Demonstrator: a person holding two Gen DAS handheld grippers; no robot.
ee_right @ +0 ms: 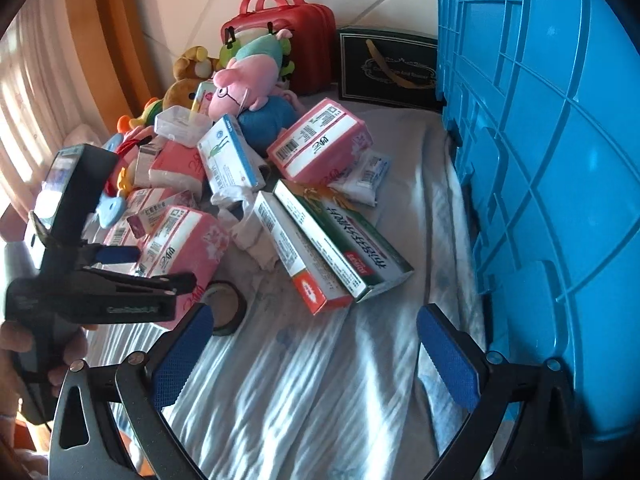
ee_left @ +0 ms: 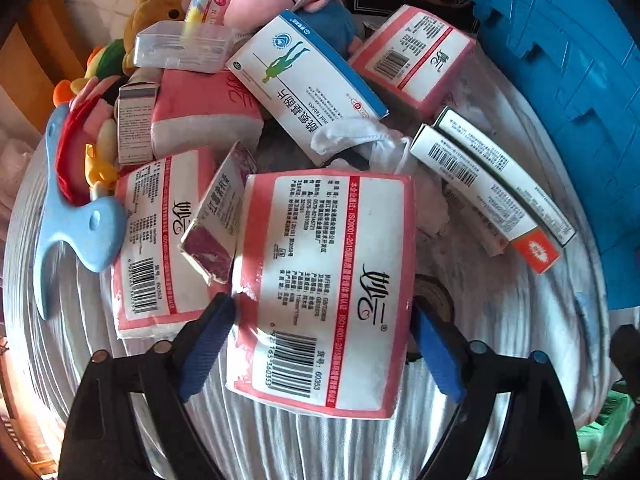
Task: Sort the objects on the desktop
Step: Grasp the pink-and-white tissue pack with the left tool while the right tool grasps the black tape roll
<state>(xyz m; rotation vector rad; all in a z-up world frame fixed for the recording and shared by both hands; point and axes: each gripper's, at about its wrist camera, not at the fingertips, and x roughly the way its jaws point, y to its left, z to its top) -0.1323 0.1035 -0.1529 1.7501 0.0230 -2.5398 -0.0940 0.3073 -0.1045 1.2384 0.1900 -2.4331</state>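
A pink-and-white tissue pack [ee_left: 320,280] lies label-up on the striped cloth, at the near edge of a heap of packs, boxes and toys. My left gripper [ee_left: 322,340] points steeply down over it, with one blue pad on each side of the pack's near end. The pads stand at its edges and show no squeeze. In the right wrist view the left gripper [ee_right: 166,266] sits beside the same pack [ee_right: 180,244], held by a hand at the left edge. My right gripper [ee_right: 316,360] is open over bare cloth, with nothing between its fingers.
A tall blue crate [ee_right: 540,160] walls off the right side. A red case [ee_right: 288,36] and a dark gift box [ee_right: 388,68] stand at the back. Long medicine boxes [ee_right: 340,240], plush toys [ee_right: 240,88], more tissue packs and a tape roll [ee_right: 224,308] crowd the left.
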